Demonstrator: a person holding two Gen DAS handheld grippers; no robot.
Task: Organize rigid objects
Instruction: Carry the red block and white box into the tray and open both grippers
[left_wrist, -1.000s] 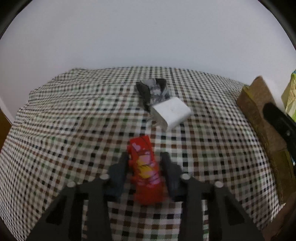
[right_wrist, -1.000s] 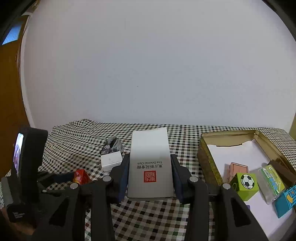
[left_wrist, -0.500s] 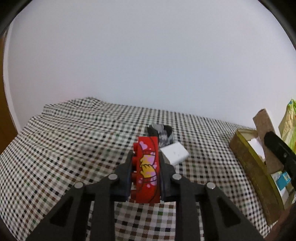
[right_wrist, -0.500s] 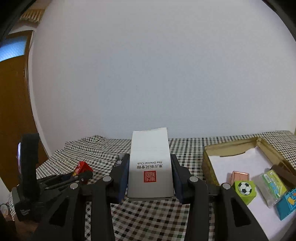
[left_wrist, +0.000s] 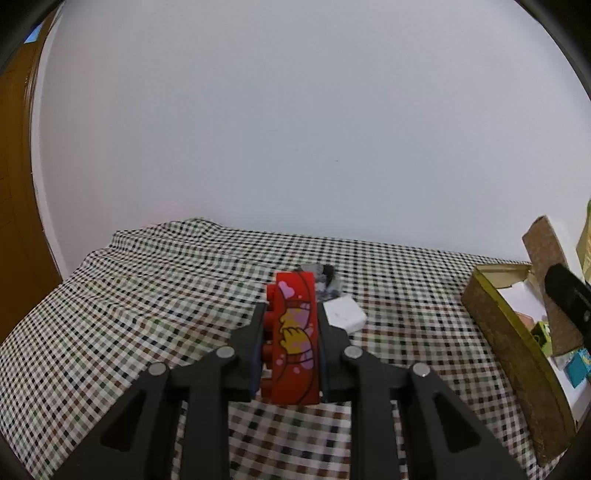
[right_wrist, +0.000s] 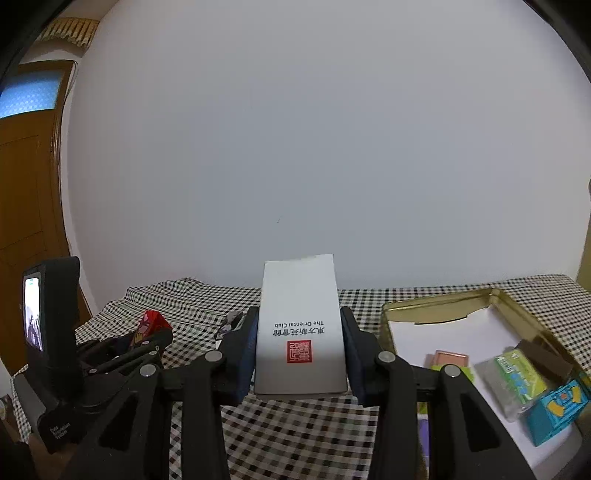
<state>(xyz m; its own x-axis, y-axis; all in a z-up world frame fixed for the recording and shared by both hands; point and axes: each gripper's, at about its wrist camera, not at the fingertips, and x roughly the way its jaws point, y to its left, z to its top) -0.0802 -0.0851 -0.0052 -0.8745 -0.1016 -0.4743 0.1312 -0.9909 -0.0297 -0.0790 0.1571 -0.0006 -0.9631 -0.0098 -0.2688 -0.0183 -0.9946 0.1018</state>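
My left gripper is shut on a red toy brick with a pink and yellow picture, held above the checked tablecloth. The brick also shows in the right wrist view, with the left gripper at the left. My right gripper is shut on a white box with a red stamp, held above the table. A gold tin at the right holds several small boxes; it also shows in the left wrist view.
A small white box and a grey patterned object lie on the checked cloth beyond the brick. A brown cork-like lid leans in the tin. A wooden door stands at the left.
My left gripper closed on the red brick and lifted it off the cloth. My right gripper rose a little with the white box still in it.
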